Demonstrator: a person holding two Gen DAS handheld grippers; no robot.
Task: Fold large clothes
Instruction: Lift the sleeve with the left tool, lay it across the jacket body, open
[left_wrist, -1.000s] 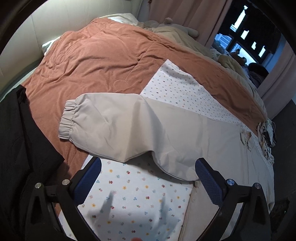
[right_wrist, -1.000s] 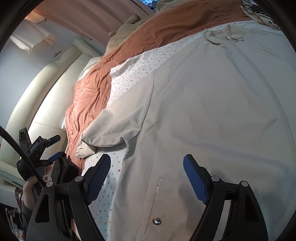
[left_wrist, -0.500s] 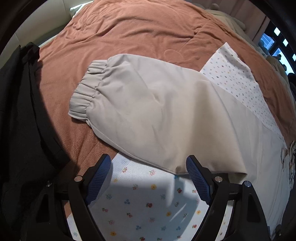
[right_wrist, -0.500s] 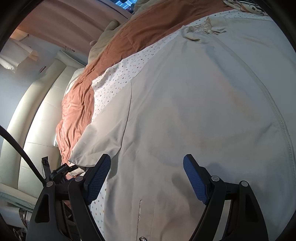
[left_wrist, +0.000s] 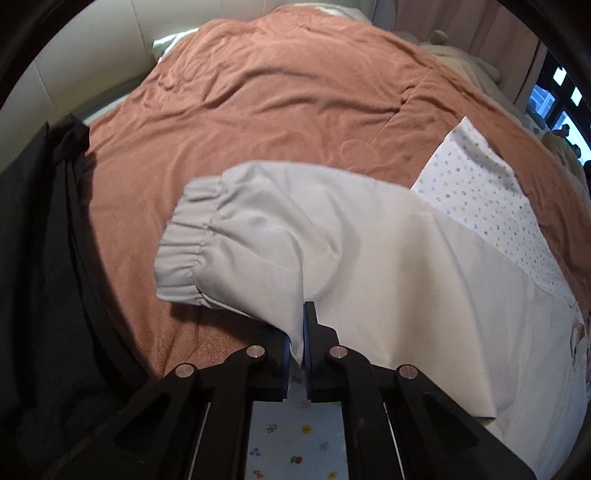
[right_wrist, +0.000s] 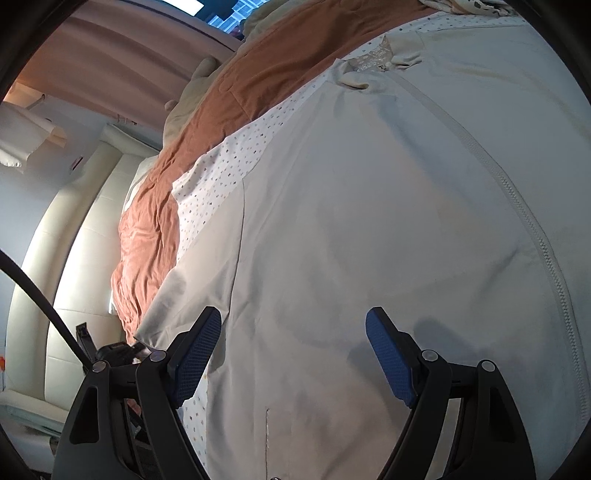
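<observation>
Left hand-held gripper (left_wrist: 302, 343) just closed, pinching the sleeve (left_wrist: 280, 236); right (right_wrist: 291, 354) gapes empty. I'd carry it flat across the jacket (right_wrist: 369, 221).

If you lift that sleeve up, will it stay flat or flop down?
Probably flop: the sleeve is thin cloth that already creases where the left gripper pinches it. It looks light, so the gathered cuff would likely dangle and drag across the blanket.
</observation>
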